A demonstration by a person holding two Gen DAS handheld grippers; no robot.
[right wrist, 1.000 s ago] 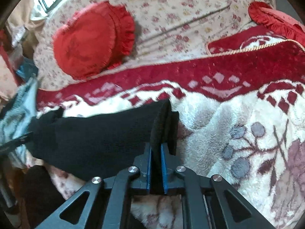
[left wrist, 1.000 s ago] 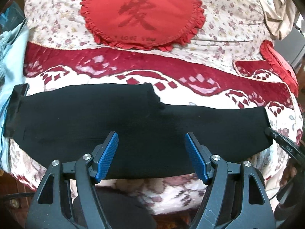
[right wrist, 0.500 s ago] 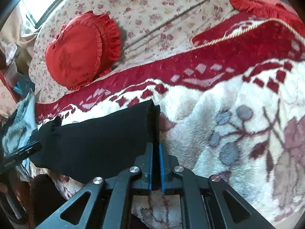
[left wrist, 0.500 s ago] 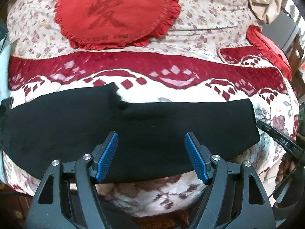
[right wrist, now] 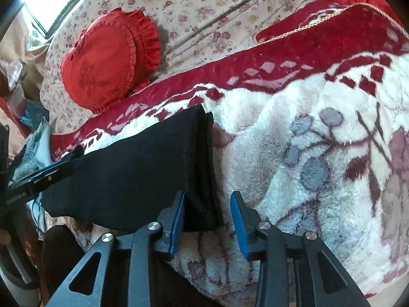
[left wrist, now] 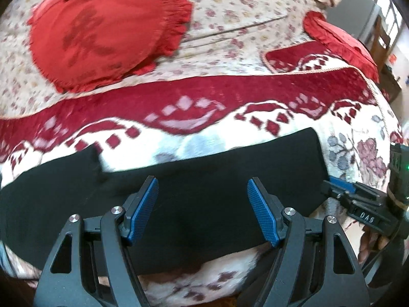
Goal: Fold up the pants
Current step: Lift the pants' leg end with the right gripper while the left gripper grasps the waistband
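Note:
The black pants [left wrist: 194, 199] lie folded in a long band across the red and white blanket [left wrist: 204, 107], near its front edge. Above the band's middle hovers my left gripper [left wrist: 203, 194], open, with only cloth below its fingers. In the right wrist view the right end of the pants [right wrist: 199, 158] rests on the blanket. My right gripper [right wrist: 208, 207] is at that end, its jaws opening. The cloth's corner lies against the left pad [right wrist: 177, 217]; the right pad stands apart from it. The left gripper [right wrist: 51, 172] shows at the far left, the right gripper [left wrist: 340, 186] at the far right.
A red frilled cushion [left wrist: 102, 28] lies on the floral sheet [left wrist: 242, 12] behind the blanket, and a second red cushion [left wrist: 340, 38] sits at the back right. A grey-blue cloth [right wrist: 33, 151] lies beyond the pants' left end. The bed's front edge runs just below the pants.
My right gripper was shut on the pants' end; its jaws have now parted and the end lies lower on the blanket. My left gripper has slid rightward along the pants, still open.

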